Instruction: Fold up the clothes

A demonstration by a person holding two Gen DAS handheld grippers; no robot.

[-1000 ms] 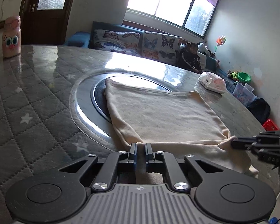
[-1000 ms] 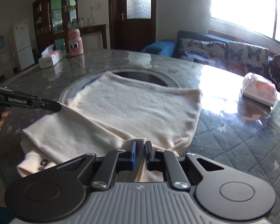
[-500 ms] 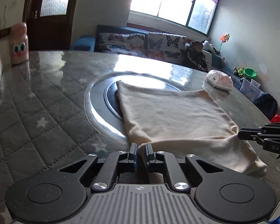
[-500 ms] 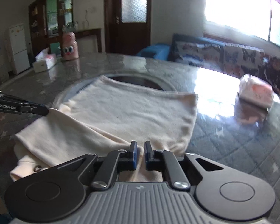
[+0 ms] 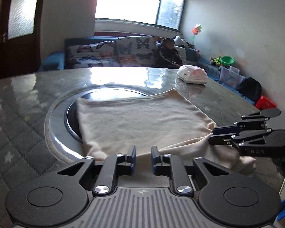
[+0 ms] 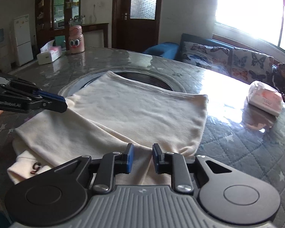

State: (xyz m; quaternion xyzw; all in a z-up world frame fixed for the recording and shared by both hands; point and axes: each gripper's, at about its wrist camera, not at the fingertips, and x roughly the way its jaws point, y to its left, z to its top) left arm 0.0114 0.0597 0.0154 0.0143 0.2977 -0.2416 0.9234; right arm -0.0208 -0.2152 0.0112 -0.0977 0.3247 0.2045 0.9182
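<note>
We see the cream garment (image 5: 138, 121) lying folded on the table (image 5: 19, 114), spread ahead of both claws. The left gripper (image 5: 143, 157) and right gripper (image 6: 142, 156) have just been opening; cloth lies between their parted, unpressing pads.

Grey quilted tabletop (image 6: 247, 144) lay bare right of the cream folded garment (image 6: 134, 114). A white tissue pack (image 6: 264, 99) stood well apart, far right. A pink cartoon-eyed bottle (image 6: 76, 39) and white tissue box (image 6: 48, 54) crowded the far left edge. A sunken round metal hob (image 5: 64, 114) lay partly under the garment.
</note>
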